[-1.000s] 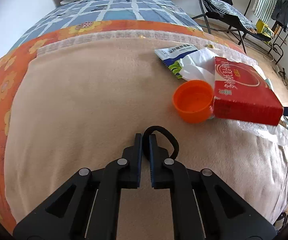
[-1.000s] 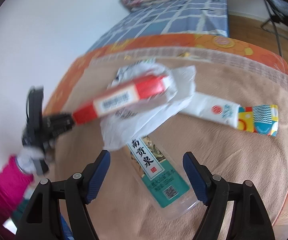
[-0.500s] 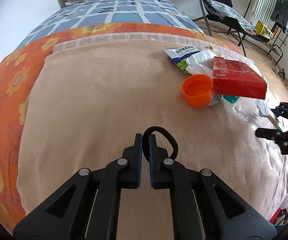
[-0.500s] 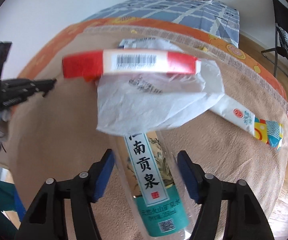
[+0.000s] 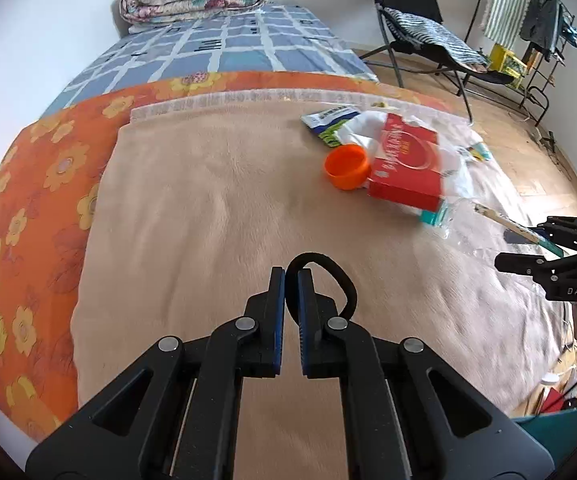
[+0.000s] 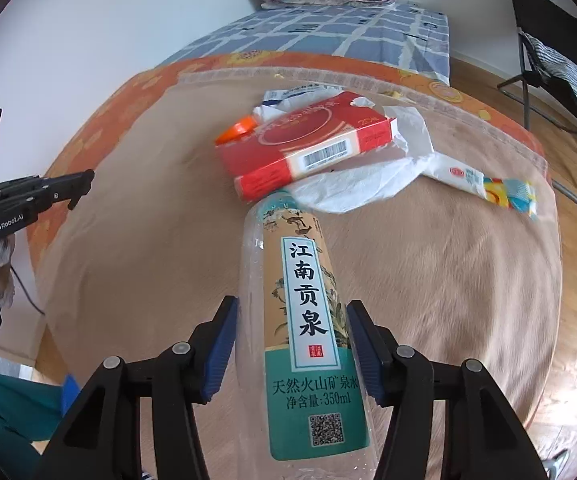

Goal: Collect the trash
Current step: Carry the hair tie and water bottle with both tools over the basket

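Bottle (image 6: 308, 320) lies lengthwise between the closing right fingers (image 6: 292, 344) — ready to grip (pads not yet pressing); left fingers (image 5: 291, 284) pinch a black band (image 5: 336, 280).

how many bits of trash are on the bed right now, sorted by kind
plastic bottle: 1
red box: 1
orange cap: 1
white plastic bag: 1
printed wrappers: 2 (blue-and-white packet, white sachet)
total: 6
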